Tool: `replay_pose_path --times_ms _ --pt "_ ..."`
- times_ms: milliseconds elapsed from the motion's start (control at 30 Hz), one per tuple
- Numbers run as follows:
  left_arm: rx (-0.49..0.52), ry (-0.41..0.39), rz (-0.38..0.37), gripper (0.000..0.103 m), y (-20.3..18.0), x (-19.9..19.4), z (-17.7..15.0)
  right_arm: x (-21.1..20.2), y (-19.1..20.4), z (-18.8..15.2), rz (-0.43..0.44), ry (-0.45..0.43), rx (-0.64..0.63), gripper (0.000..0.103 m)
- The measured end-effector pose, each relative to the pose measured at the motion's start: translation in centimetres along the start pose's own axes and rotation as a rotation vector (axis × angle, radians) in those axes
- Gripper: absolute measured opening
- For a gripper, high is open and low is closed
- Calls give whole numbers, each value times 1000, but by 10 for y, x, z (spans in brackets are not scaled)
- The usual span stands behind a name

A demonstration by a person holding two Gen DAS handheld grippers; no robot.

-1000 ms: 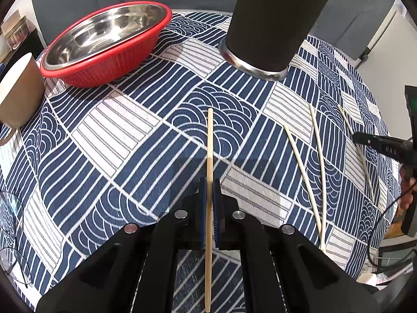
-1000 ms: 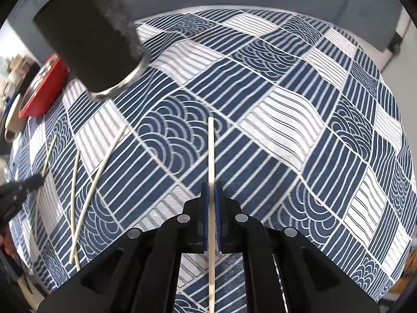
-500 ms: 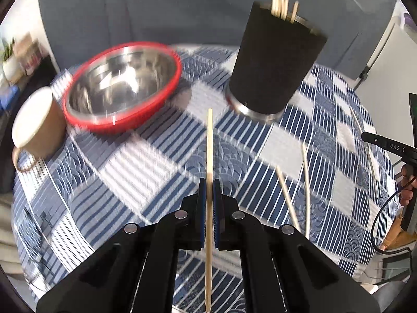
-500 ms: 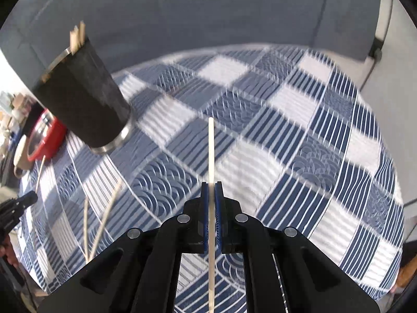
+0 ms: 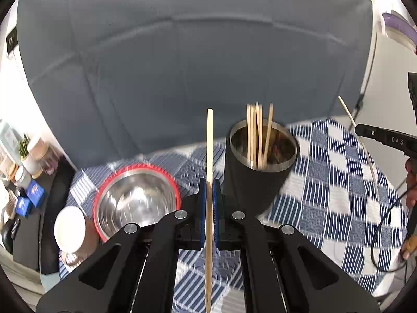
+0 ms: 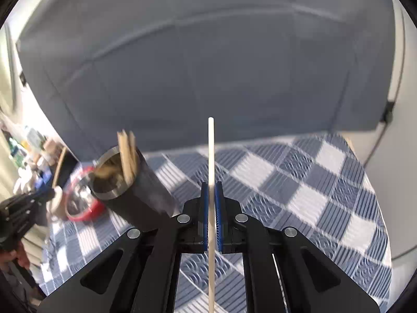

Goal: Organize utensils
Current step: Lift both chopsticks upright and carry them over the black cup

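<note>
We've got one chopstick (image 5: 209, 156) pinched in the left gripper (image 5: 209, 193) and a paler chopstick (image 6: 211, 156) pinched in the right gripper (image 6: 211, 195), both held up in the air above the blue patterned tablecloth (image 5: 338, 195). The black holder cup (image 5: 256, 182) sits just right of the left stick's line, already with a bunch of chopsticks (image 5: 258, 133) standing in it.

To do this bit well, we'd say tip each stick closer to vertical, bring its end over the steel rim on the open side away from the bunch, and only let go once it's well inside. Probably one hand at a time, so the two sticks don't clash over the cup.

Both sets of jaws are pressed tight onto their sticks, blue pads on either side, with plenty of length poking out front and back. The red-rimmed steel bowl (image 5: 136, 203) and paper cup (image 5: 69, 229) sit off to the left, out of the way.
</note>
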State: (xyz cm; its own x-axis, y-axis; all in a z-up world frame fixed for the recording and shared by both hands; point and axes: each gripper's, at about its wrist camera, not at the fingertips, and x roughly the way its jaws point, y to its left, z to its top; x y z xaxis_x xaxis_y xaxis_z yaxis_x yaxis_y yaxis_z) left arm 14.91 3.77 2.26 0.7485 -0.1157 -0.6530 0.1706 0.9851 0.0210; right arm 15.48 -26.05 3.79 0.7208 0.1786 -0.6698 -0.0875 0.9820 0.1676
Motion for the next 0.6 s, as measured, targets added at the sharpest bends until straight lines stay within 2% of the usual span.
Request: replay_pose_path --times_ms 233,400,600 --pt "5 -70 -33 5 -18 5 39 3 31 42 85 -56 -48 5" --pt "33 -91 -40 5 -27 14 58 13 50 59 127 -76 -64 5" --pt "10 -131 -54 5 -28 26 81 29 67 76 194 -104 -61 5"
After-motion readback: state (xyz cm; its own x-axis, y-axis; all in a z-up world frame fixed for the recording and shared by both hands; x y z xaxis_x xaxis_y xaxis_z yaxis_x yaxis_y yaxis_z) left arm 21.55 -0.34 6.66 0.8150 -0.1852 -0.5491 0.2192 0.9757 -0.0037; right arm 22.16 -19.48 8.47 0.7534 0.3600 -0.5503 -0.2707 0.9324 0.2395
